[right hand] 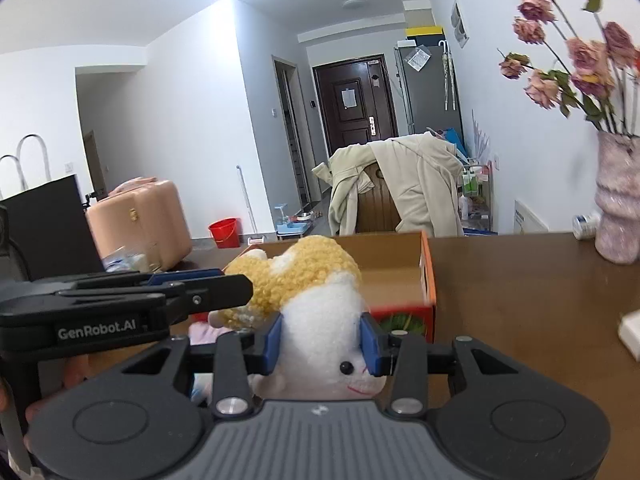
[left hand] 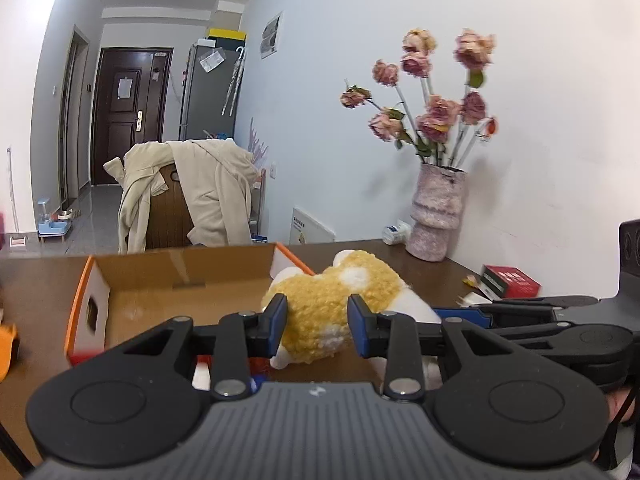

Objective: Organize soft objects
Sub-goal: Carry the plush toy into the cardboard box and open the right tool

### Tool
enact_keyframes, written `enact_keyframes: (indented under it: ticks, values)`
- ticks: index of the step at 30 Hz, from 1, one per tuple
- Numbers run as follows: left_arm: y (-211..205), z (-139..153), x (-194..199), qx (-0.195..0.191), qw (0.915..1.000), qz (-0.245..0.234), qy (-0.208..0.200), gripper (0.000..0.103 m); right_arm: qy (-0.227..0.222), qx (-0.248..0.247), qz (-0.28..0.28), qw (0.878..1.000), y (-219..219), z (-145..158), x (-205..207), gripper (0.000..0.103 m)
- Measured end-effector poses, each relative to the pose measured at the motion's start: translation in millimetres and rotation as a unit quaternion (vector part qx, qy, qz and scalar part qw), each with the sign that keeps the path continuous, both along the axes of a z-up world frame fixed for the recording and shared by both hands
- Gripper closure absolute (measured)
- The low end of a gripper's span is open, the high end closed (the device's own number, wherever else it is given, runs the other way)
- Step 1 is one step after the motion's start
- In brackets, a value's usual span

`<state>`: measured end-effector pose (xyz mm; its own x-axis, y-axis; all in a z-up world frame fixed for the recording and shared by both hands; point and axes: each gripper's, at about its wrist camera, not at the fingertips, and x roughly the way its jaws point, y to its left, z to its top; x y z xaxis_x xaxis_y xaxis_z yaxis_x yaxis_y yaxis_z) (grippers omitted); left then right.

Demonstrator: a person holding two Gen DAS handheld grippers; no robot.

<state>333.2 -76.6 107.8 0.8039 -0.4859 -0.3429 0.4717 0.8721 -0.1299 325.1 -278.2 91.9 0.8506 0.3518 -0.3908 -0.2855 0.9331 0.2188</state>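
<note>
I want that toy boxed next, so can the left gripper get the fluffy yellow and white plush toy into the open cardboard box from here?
Probably yes: the left gripper grips the plush toy beside the open-topped cardboard box, though the right gripper also clamps the toy.

Plush dog [right hand: 320, 320] lower body hidden behind right hand-held gripper [right hand: 322, 340] housing. Pink item [right hand: 204, 334] beside it mostly hidden, kind unclear. Cardboard box [left hand: 180, 280] near wall blocked by left hand-held gripper [left hand: 317, 322]. Vase [right hand: 618, 208] cut by right edge. White object [right hand: 631, 330] at desk [right hand: 520, 280] right edge cut off, blurred.
</note>
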Motion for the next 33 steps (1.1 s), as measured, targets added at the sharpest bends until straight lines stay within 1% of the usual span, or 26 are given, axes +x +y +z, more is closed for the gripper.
enact_keyframes:
  ticks: [3,6,7,10,12,14,16,19,20,23,24,25,26,28,30,31,32,33]
  values:
    - [-1.9,8.1,64.7,-0.009,0.9996,0.007,0.026,0.069,0.014,-0.006,-0.003,1.000,-4.3,11.3,63.3,0.064]
    - [-7.2,2.4,138.2,0.002,0.9989,0.013,0.044,0.069,0.035,-0.021,-0.017,0.999,-2.0,10.6,135.3,0.064]
    - [-9.2,-3.7,164.4,0.008,0.9984,0.018,0.053,0.069,0.046,-0.026,-0.021,0.998,-1.2,6.3,159.8,0.064]
    - [-6.3,-26.1,232.6,0.005,0.9939,0.042,0.102,0.070,0.088,-0.030,-0.037,0.995,1.9,-13.7,225.8,0.065]
    - [-2.7,-39.2,262.7,0.008,0.9900,0.063,0.126,0.070,0.112,-0.044,-0.044,0.992,7.7,-29.8,259.9,0.065]
    - [1.4,-46.9,276.5,0.024,0.9888,0.076,0.126,0.070,0.131,-0.073,-0.062,0.987,16.3,-44.8,284.2,0.064]
    - [10.6,-47.6,278.0,0.028,0.9896,0.086,0.111,0.069,0.148,-0.109,-0.065,0.981,28.7,-58.9,296.8,0.063]
    - [25.8,-42.7,273.2,0.024,0.9895,0.102,0.099,0.066,0.137,-0.151,-0.071,0.976,43.0,-68.7,298.7,0.061]
    - [31.2,-40.0,271.3,0.023,0.9891,0.109,0.097,0.064,0.141,-0.163,-0.070,0.974,46.3,-72.5,297.5,0.060]
    - [43.9,-26.2,260.6,0.024,0.9884,0.120,0.090,0.063,0.143,-0.178,-0.072,0.971,52.2,-68.6,291.7,0.058]
    - [47.4,-20.3,255.4,0.026,0.9884,0.123,0.086,0.062,0.145,-0.178,-0.076,0.970,51.6,-62.9,288.8,0.056]
    - [53.7,-12.2,247.2,0.029,0.9884,0.126,0.080,0.058,0.143,-0.174,-0.077,0.971,50.0,-55.1,283.8,0.056]
    - [58.1,-3.7,238.4,0.032,0.9883,0.130,0.073,0.055,0.135,-0.170,-0.073,0.973,47.6,-44.8,277.4,0.056]
    - [70.1,16.5,217.1,0.041,0.9878,0.139,0.056,0.052,0.116,-0.159,-0.074,0.978,38.6,-19.1,262.7,0.056]
    - [82.3,38.3,192.6,0.051,0.9871,0.147,0.036,0.048,0.093,-0.144,-0.075,0.982,27.1,10.3,241.4,0.050]
    - [88.6,49.2,179.4,0.055,0.9866,0.151,0.028,0.042,0.080,-0.136,-0.076,0.985,20.8,25.8,228.0,0.048]
    - [95.2,59.6,165.4,0.057,0.9858,0.157,0.020,0.039,0.068,-0.131,-0.079,0.986,14.0,39.9,214.4,0.043]
    - [99.3,68.7,153.6,0.058,0.9850,0.162,0.014,0.038,0.057,-0.127,-0.082,0.987,7.6,53.1,201.2,0.040]
